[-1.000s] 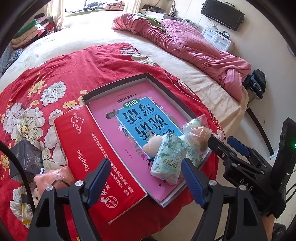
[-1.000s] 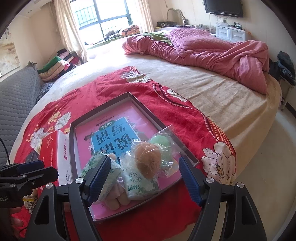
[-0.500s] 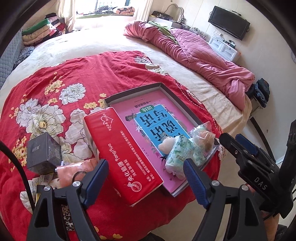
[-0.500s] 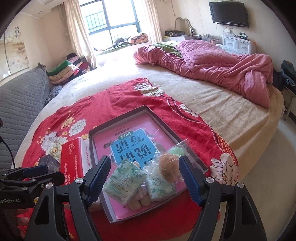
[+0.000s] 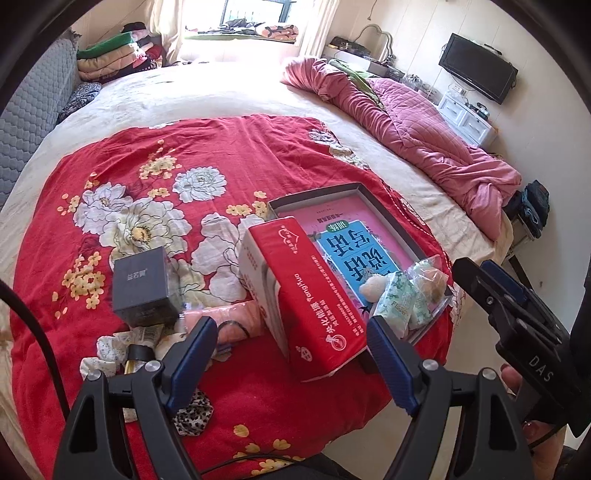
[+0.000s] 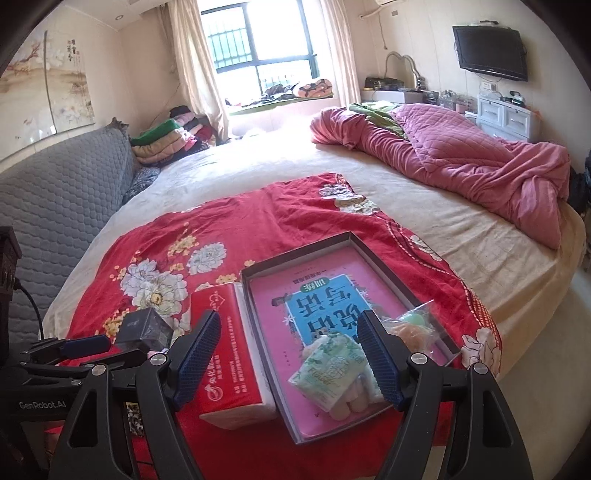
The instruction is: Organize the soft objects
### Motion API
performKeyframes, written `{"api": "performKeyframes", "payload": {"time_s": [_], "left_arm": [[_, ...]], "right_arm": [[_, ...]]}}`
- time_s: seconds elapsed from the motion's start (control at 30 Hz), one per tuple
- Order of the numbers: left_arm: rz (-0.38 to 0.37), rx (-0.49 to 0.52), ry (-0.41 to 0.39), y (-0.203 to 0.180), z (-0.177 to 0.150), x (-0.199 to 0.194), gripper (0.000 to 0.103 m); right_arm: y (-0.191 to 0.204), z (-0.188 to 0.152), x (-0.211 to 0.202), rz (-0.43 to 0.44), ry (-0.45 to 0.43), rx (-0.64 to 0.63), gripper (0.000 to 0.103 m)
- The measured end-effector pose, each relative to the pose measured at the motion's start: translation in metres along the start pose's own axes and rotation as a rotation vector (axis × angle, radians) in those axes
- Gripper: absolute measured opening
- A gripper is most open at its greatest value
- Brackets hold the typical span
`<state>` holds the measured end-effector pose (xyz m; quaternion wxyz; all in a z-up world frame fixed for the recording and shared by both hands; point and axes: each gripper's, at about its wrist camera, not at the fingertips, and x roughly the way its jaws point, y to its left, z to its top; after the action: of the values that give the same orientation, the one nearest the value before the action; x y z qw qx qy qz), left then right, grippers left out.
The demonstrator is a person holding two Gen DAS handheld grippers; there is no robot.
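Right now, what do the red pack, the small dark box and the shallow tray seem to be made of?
Red pack: glossy plastic film, shiny, apparently over soft tissue.
Small dark box: probably matte cardboard in clear wrap, with sharp edges and faint glare.
Shallow tray: likely stiff cardboard, with thin dark walls and a printed pink base.

— Where's the left wrist camera looking from?
— From behind its own two fingers, above the near edge of the bed [image 5: 229,92]; it tilts steeply down onto the red floral cloth [image 5: 155,147], the red tissue pack [image 5: 314,295] close below; the right gripper [image 5: 476,271] juts in at its right edge.
— And the right one?
— Just beside it, pitched shallower; it takes in the window [image 6: 258,33] and far wall; the left gripper [image 6: 74,345] shows at its left edge.
— What do they share?
— The cloth, the tissue pack [image 6: 229,354], the shallow box [image 5: 391,221] [image 6: 388,266], the pink quilt [image 5: 424,133] [image 6: 461,155].
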<state>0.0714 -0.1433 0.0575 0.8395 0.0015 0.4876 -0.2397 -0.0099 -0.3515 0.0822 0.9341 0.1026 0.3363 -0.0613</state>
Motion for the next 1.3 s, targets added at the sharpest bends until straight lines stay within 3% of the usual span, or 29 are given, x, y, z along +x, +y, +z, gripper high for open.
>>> {"api": "performKeyframes", "payload": {"time_s": [0.63, 1.3], "left_arm": [[0.079, -0.11, -0.041, 0.077, -0.016, -0.048, 0.082], [0.131, -0.254, -0.026, 0.158, -0.044, -0.054, 0.082]], "right_arm": [[0.086, -0.011, -0.004, 0.108, 0.023, -0.145, 0.077], [0.154, -0.049, 0.026, 0.183, 0.128, -0.281, 0.077]]}}
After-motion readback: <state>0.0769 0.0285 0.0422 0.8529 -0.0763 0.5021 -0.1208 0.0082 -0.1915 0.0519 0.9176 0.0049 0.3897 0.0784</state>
